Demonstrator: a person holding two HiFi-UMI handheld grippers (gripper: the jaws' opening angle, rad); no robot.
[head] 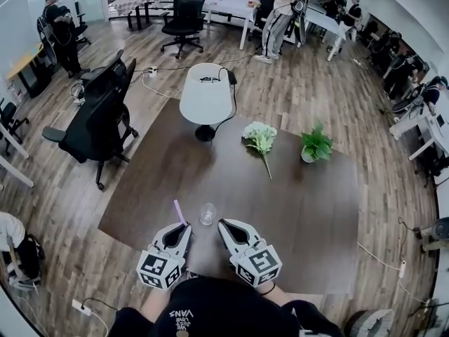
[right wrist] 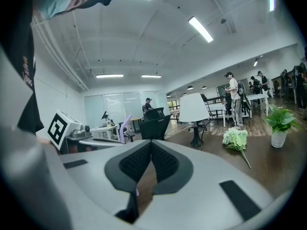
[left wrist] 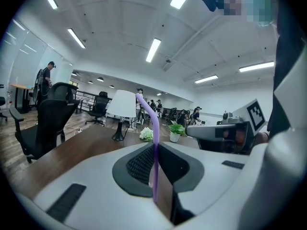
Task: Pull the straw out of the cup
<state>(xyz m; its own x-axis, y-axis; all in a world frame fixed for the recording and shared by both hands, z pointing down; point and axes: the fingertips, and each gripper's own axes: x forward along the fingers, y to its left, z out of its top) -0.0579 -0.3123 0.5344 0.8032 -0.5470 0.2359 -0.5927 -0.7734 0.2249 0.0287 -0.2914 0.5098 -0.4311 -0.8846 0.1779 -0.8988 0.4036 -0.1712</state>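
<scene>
A clear glass cup (head: pixel 208 214) stands upright on the brown table (head: pixel 309 209) near its front edge, with no straw in it. My left gripper (head: pixel 184 227) is just left of the cup and is shut on a purple bendy straw (head: pixel 179 211). In the left gripper view the straw (left wrist: pixel 154 128) rises out of the closed left gripper (left wrist: pixel 156 150) with its bent tip leaning left. My right gripper (head: pixel 223 223) sits just right of the cup, apart from it. In its own view the right gripper (right wrist: pixel 151 143) has its pads together and nothing between them.
A white table lamp (head: pixel 205 93) stands at the table's far edge. A white flower bunch (head: pixel 261 137) and a small potted plant (head: pixel 316 144) lie further back on the table. A black office chair (head: pixel 98 118) is left of the table. Several people stand in the background.
</scene>
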